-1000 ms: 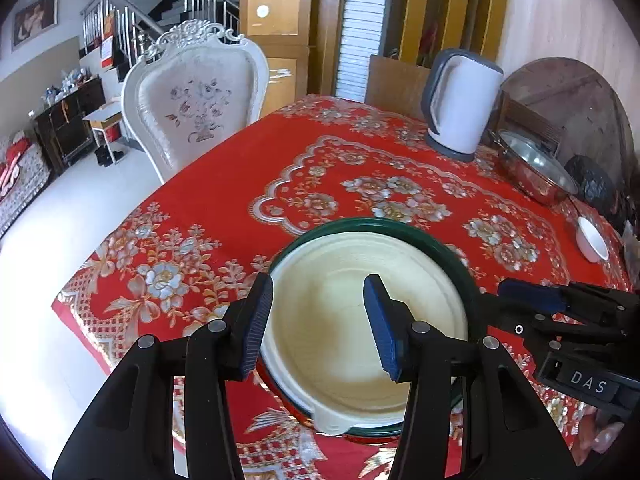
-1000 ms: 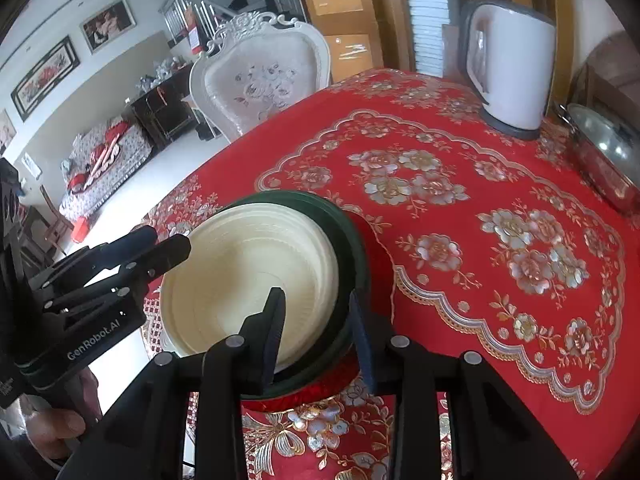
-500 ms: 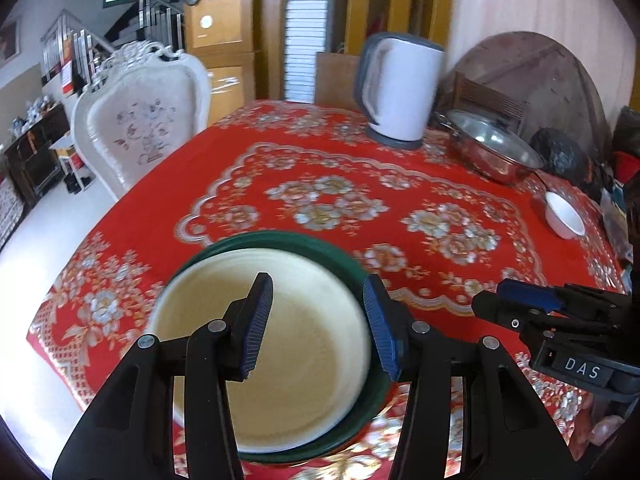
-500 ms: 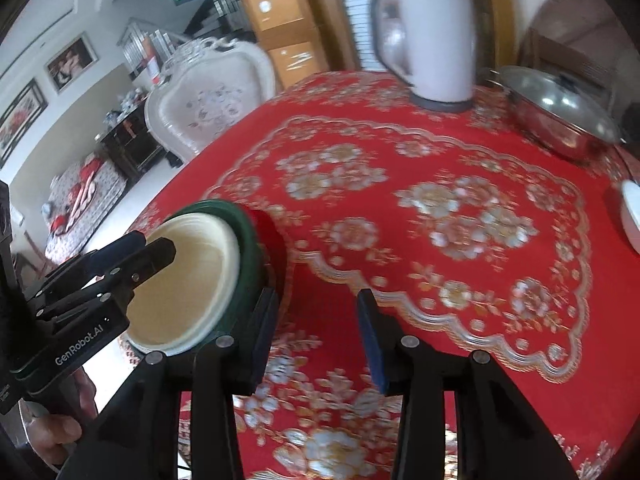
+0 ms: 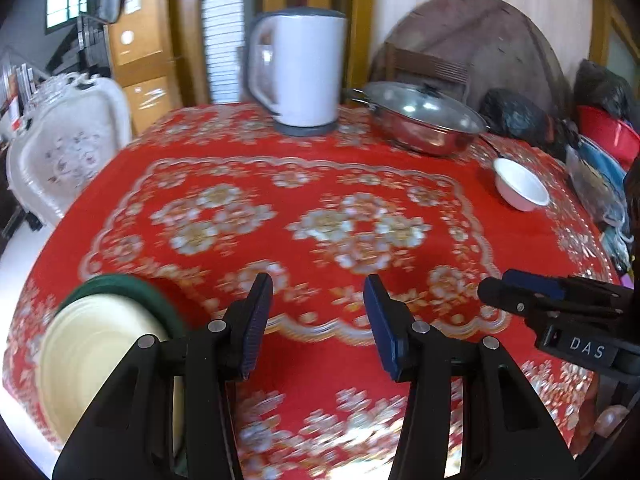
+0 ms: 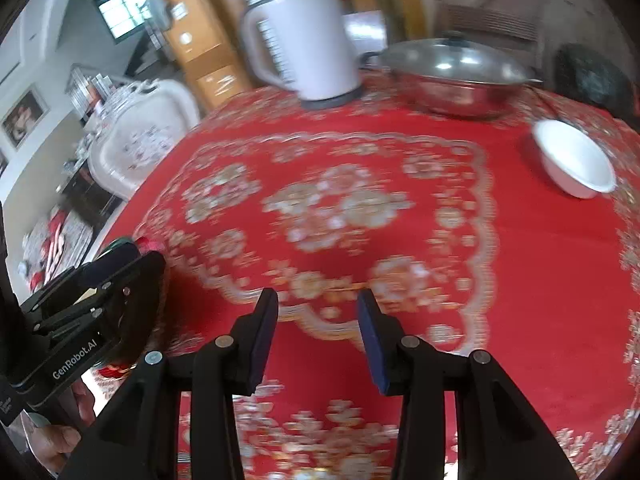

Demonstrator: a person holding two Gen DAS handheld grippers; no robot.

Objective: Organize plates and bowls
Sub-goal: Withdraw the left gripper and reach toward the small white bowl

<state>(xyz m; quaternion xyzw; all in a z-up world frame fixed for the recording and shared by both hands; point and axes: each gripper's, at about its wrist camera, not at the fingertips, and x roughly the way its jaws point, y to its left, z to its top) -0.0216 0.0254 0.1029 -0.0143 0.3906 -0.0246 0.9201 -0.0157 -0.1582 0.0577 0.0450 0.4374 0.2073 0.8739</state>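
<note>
- Two grippers empty, both with jaws spread wide: left gripper [image 5: 318, 322] poised over bare red tablecloth [image 5: 320, 184]; right gripper [image 6: 318, 334] likewise gripping nothing, fingers parted over the cloth
- Stacked already at about 8 o'clock in the left wrist view: cream plate [image 5: 88, 356] nested inside green plate [image 5: 132, 286], at the table's near-left edge, partly hidden behind the left finger
- Lone white bowl [image 6: 574, 164] upright at about 2 o'clock in the right wrist view, well apart from the stack, near the steel pot [image 6: 456, 80] and its spoon-like handle; kettle [image 6: 304, 40] at 12 o'clock, clear of any path
- Likely step in hand: reaching for the bowl with the right gripper, as the nearer one; judged, not seen
- To do it well: approach from the near side, low and level; keep jaws wide until one finger sits inside the rim and the other outside; close on the near wall rather than straddling the whole bowl
- Worth minding: smooth, glossy-looking wall, so probably slippery; firm pinch before lifting; lift straight up to avoid dragging the cloth
- Worth minding too: pot close behind the bowl at 12 o'clock of it; no overshoot
- Then carry toward 8 o'clock and lower centred into the cream plate; left gripper best kept beside the stack, ready to steady it
</note>
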